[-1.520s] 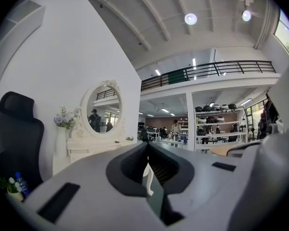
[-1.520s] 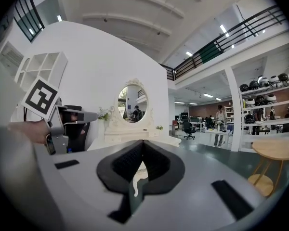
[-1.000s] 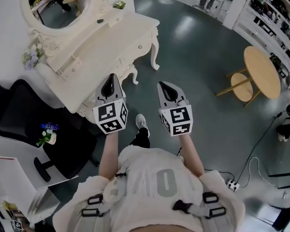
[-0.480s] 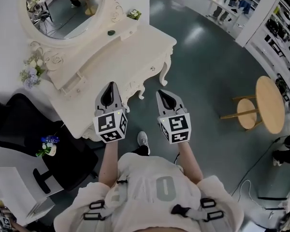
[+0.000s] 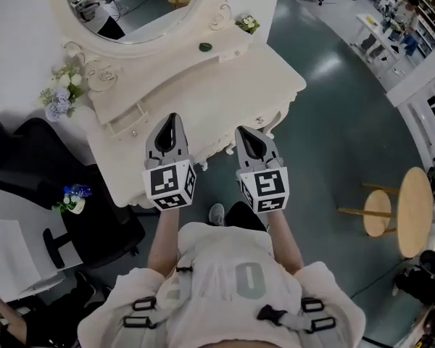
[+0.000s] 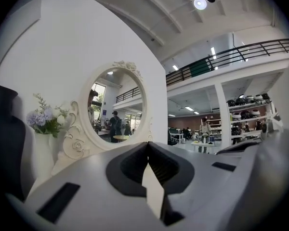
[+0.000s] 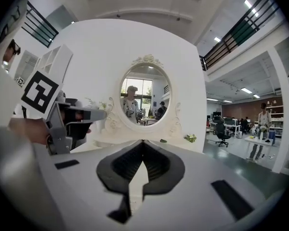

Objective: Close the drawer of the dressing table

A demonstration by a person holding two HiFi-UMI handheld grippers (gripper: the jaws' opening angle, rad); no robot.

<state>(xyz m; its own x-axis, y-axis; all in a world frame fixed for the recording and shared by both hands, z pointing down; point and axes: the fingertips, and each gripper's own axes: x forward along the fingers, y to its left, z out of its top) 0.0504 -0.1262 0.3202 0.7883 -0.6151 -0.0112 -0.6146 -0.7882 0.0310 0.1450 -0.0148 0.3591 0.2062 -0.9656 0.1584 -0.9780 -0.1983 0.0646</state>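
Approach step, I judge; the left claw (image 5: 171, 119) and right claw (image 5: 248, 131) are both closed and empty at the near edge of the dressing table (image 5: 225, 85); the drawer (image 5: 125, 120), apparently the small one jutting from the raised tier under the mirror (image 5: 138, 6), sits untouched beyond the left claw; its front runs lengthwise along the tier, facing the person; next, a closed tip should meet that front squarely and push straight in.

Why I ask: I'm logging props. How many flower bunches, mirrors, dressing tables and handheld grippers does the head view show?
Flower bunches: 3 (lilac bunch, blue bunch, white posy)
Oval mirror: 1
Dressing table: 1
Grippers: 2 (left gripper, right gripper)
Total: 7
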